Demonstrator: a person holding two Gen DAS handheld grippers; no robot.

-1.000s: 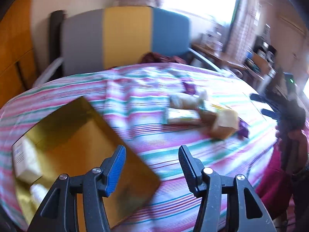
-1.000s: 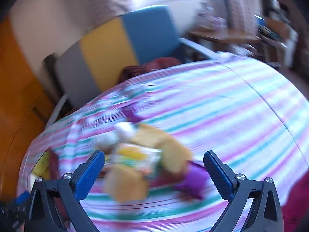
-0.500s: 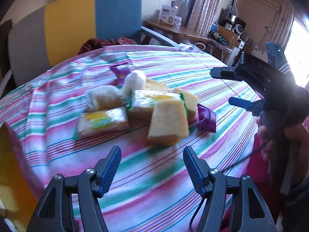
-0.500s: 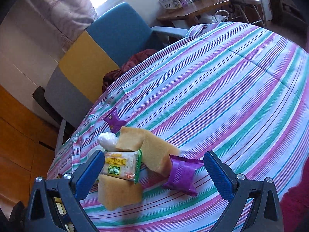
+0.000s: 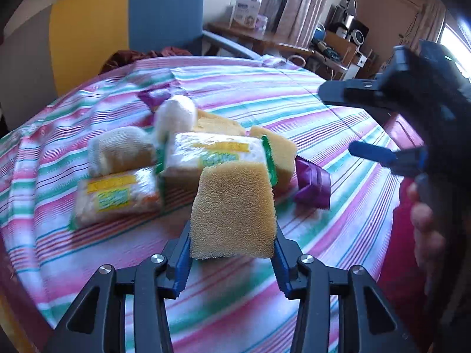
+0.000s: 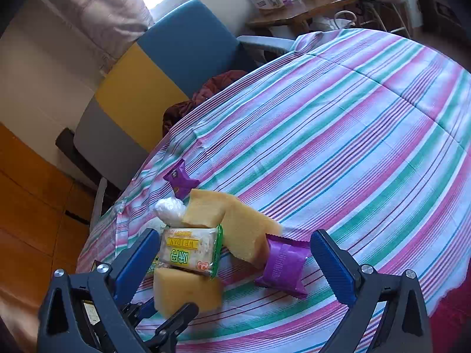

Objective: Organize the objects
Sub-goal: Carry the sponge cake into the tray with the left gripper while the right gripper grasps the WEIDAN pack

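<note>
My left gripper [image 5: 232, 261] has its blue pads against both sides of a yellow sponge block [image 5: 234, 211], which also shows in the right wrist view [image 6: 185, 292]. Behind it a pile lies on the striped tablecloth [image 5: 294, 100]: two green-and-yellow wrapped packets [image 5: 212, 153] [image 5: 117, 197], more yellow sponges [image 5: 279, 153], a wrapped bun [image 5: 120, 150], a white plastic ball [image 5: 176, 117] and a purple snack packet [image 5: 313, 184]. My right gripper [image 6: 235, 261] is open and empty, above the purple packet [image 6: 284, 264] and the Weidan packet [image 6: 190, 251].
A grey, yellow and blue chair [image 6: 164, 70] stands behind the table with a dark red cloth [image 6: 212, 88] on its seat. A second purple packet [image 6: 179, 178] lies at the far side of the pile. A cluttered desk [image 5: 265, 38] stands beyond.
My left gripper swung right from the gold box to the pile, moved in and closed on the nearest yellow sponge. My right gripper came a little closer to the pile, still open.
</note>
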